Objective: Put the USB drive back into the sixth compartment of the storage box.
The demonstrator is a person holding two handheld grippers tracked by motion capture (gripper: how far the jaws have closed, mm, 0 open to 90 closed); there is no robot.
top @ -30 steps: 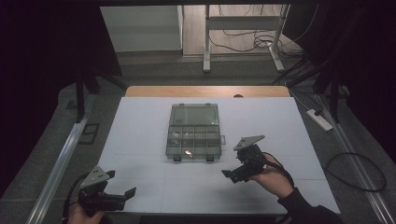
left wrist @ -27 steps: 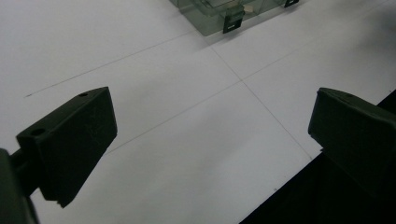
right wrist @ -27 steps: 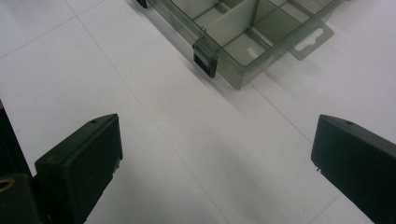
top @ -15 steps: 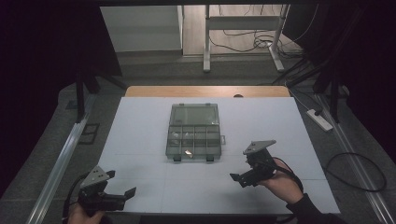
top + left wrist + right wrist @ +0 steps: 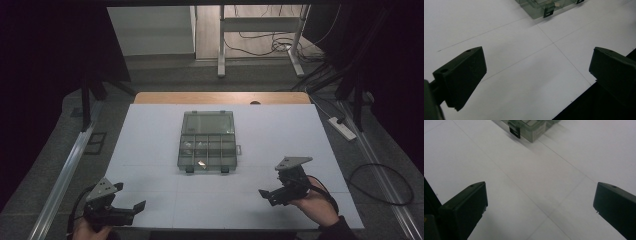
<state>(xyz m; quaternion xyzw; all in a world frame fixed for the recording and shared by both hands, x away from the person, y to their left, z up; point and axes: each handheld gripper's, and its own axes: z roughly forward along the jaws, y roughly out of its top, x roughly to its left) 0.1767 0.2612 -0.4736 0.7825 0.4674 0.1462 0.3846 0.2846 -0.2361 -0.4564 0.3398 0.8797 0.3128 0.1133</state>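
Risk: both grippers, left (image 5: 131,210) and right (image 5: 267,195), gape empty near the table's (image 5: 150,150) front edge; a careless approach could shove the box (image 5: 207,142).

Held low at the near left corner: left gripper (image 5: 131,210), jaws spread wide, nothing between them, gripped by the left hand (image 5: 87,229). Farther forward on the right: right gripper (image 5: 267,194), jaws likewise wide apart and empty, gripped by the right hand (image 5: 315,205), pointed left and inward.
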